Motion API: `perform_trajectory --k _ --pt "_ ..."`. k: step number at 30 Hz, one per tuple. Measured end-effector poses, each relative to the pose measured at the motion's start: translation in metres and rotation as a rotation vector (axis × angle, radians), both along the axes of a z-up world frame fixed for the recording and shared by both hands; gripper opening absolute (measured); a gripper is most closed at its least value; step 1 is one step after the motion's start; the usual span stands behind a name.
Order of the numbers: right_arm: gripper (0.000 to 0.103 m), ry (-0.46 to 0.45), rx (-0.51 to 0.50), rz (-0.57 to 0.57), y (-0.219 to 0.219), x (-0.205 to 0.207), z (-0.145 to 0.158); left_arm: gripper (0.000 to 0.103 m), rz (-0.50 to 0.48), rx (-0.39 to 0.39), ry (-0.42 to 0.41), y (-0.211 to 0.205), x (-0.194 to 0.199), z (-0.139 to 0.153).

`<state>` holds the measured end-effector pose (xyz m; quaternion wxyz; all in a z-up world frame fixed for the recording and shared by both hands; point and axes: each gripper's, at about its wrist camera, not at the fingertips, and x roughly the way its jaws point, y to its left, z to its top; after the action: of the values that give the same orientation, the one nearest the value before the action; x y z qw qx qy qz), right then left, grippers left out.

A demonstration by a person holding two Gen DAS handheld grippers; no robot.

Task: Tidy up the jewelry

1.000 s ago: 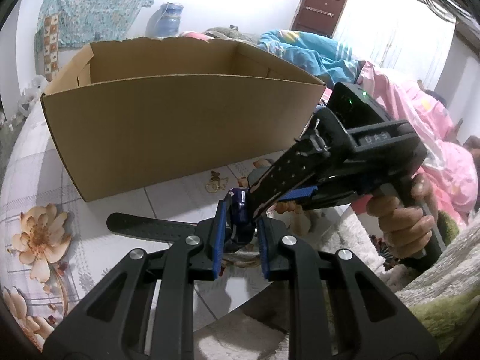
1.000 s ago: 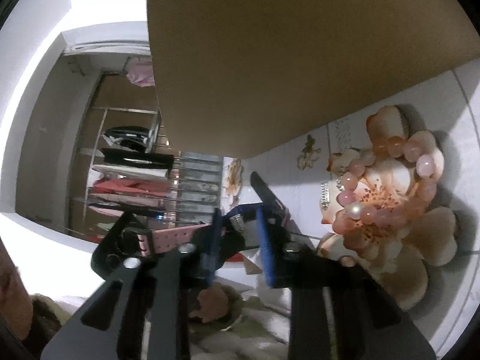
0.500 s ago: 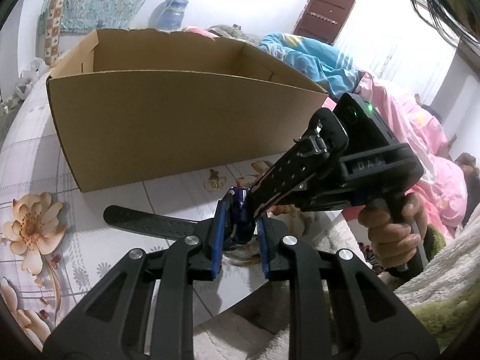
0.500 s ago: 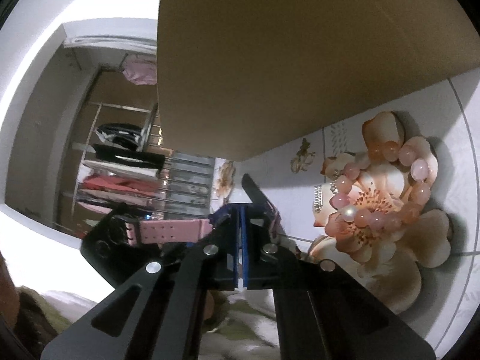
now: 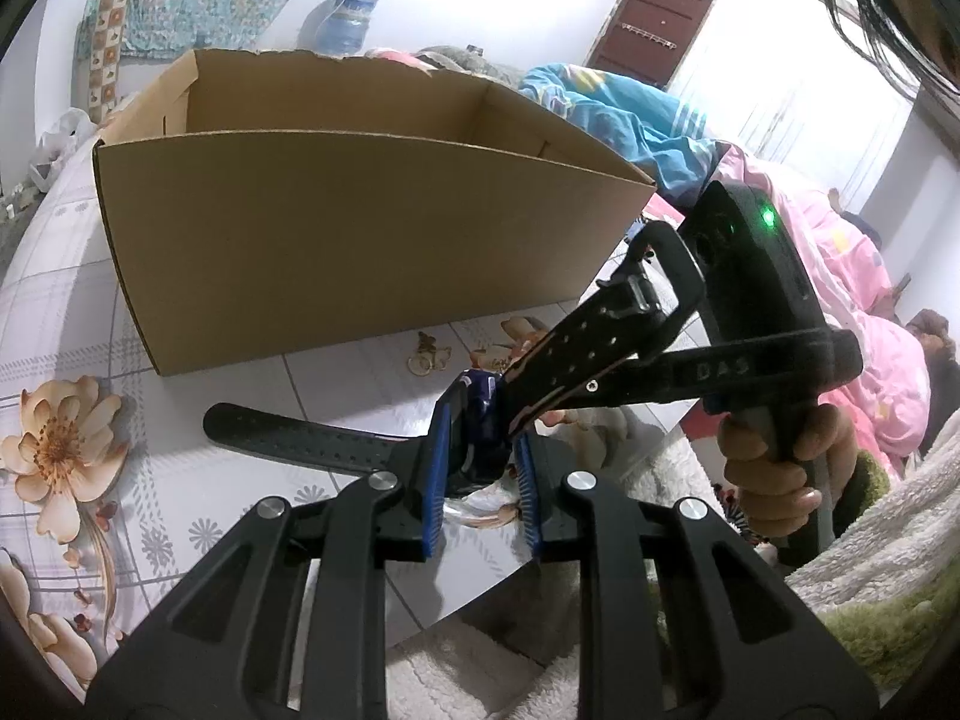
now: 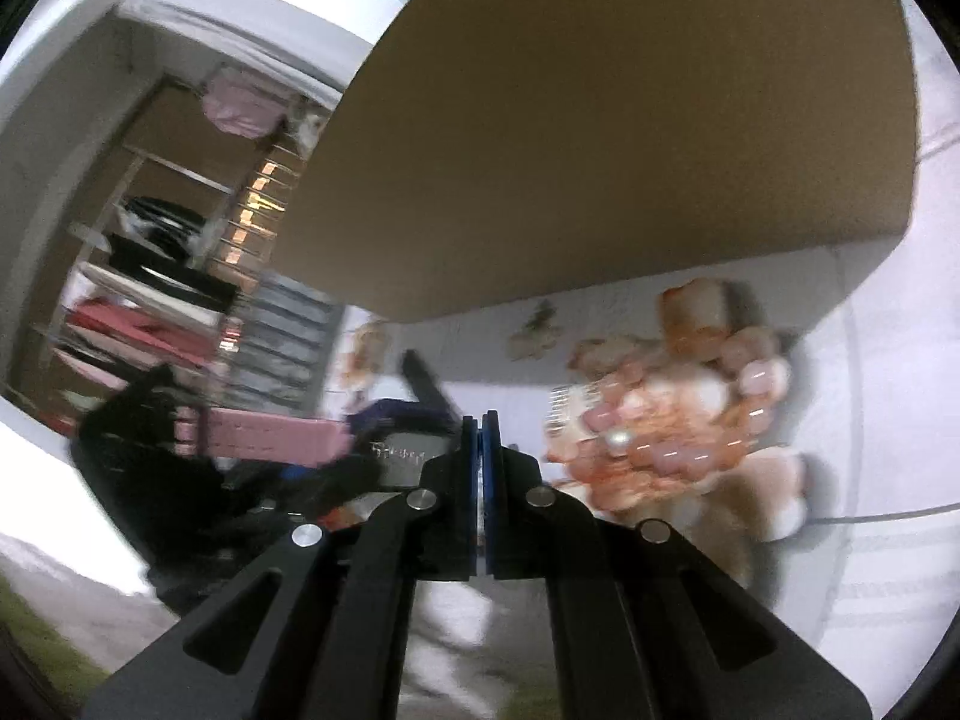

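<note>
A dark blue watch (image 5: 474, 438) with a black strap (image 5: 300, 438) sits between the blue pads of my left gripper (image 5: 480, 426), which is shut on it just above the flowered table (image 5: 336, 384). My right gripper (image 5: 510, 414) comes in from the right, its closed tips against the watch. In the right wrist view the right gripper (image 6: 480, 420) has its pads together; the blur hides whether anything is pinched. There the watch (image 6: 402, 450) shows a pink strap (image 6: 264, 438). A pink bead bracelet (image 6: 690, 420) lies on the table to the right.
An open cardboard box (image 5: 360, 240) stands just behind the watch and fills the top of the right wrist view (image 6: 600, 150). A small gold piece (image 5: 427, 354) lies before it. A hand (image 5: 774, 462) holds the right gripper. A white fluffy rug (image 5: 456, 660) lies below the table's near edge.
The right gripper's jaws went from open to shut beside the watch, and it rolled. The left gripper kept its hold on the watch and stayed put.
</note>
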<state>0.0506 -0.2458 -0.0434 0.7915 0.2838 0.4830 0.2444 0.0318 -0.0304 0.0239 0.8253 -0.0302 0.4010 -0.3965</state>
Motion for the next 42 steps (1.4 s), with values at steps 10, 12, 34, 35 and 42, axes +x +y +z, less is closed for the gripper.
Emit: perform_trajectory --k 10,12,34,35,42 --pt "0.002 -0.038 -0.108 -0.077 -0.025 -0.007 0.012 0.020 0.001 0.004 -0.005 0.001 -0.001 -0.001" --pt "0.003 -0.031 -0.095 -0.086 -0.033 -0.008 0.012 0.020 -0.001 0.009 -0.009 0.001 -0.002 0.000" --pt "0.051 -0.187 0.274 0.065 -0.062 -0.068 0.050 0.025 -0.029 0.099 -0.129 -0.031 -0.014 -0.001" --pt "0.055 -0.184 0.277 0.068 -0.060 -0.070 0.051 0.025 -0.029 0.098 -0.130 -0.032 -0.014 -0.002" --pt "0.055 -0.076 0.245 0.014 -0.042 -0.048 0.041 0.026 -0.026 0.099 -0.169 -0.035 -0.020 -0.005"
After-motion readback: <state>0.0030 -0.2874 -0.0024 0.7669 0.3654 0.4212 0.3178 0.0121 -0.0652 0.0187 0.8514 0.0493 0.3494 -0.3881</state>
